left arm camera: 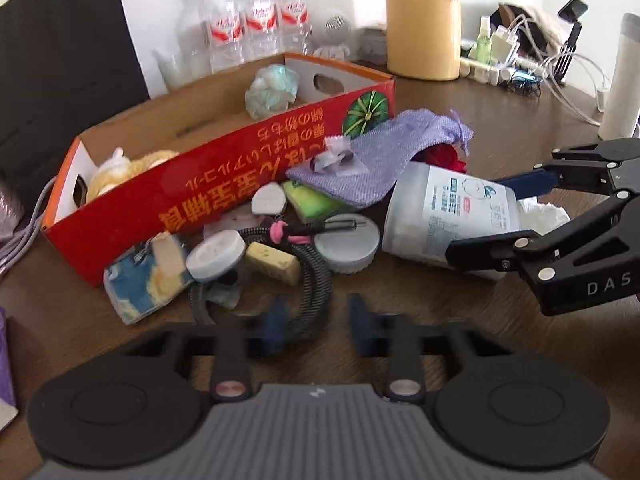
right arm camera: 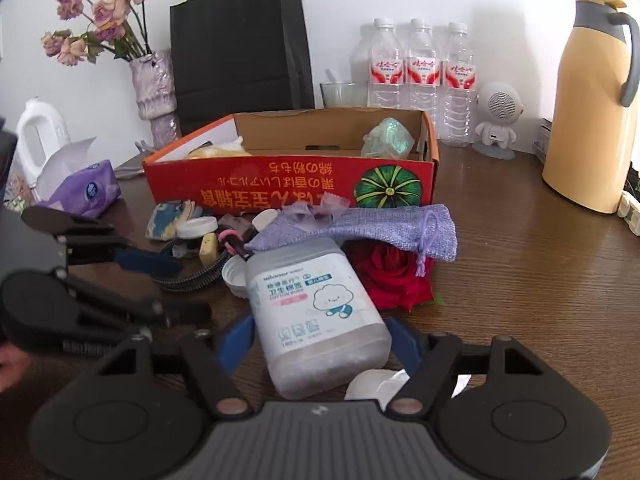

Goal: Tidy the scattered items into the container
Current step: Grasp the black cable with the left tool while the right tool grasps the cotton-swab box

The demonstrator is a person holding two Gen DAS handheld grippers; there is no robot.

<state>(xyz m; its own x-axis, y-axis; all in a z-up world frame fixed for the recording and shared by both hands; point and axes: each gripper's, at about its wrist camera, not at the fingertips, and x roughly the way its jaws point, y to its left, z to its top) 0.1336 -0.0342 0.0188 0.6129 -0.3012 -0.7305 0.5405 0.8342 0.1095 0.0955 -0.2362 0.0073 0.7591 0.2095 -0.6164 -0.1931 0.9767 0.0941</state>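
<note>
**Both my grippers down at the pile in front of the box**

The wooden table [right arm camera: 520, 280] spreads out under and beyond both sets of my jaws. Past them, at the far side of the pile, sits the long red cardboard box [right arm camera: 288, 184], open on top, with a pale green bundle [right arm camera: 386, 142] at one end and something yellow and fluffy [left arm camera: 132, 170] at the other.

My right gripper [right arm camera: 320, 340] has the frosted plastic jar [right arm camera: 316, 316] lying on its side between its blue pads. The pads stand at either flank of the jar near its base; I cannot tell whether they press on it yet.

Just beyond the jar's far end lies the purple pouch [right arm camera: 360, 226], draped partly over it, with a red rose [right arm camera: 394, 280] beside it on the right.

My left gripper [left arm camera: 316, 320] has its jaws drawn close, a narrow gap between the blue pads and nothing in it. Straight ahead of them curls a black braided cable [left arm camera: 316, 280], and just past that lie a grey round lid [left arm camera: 348, 242], a smaller white tub [left arm camera: 216, 254], a yellow block [left arm camera: 274, 266] between the two, and a blue and yellow packet [left arm camera: 144, 284] off to the left.
</note>
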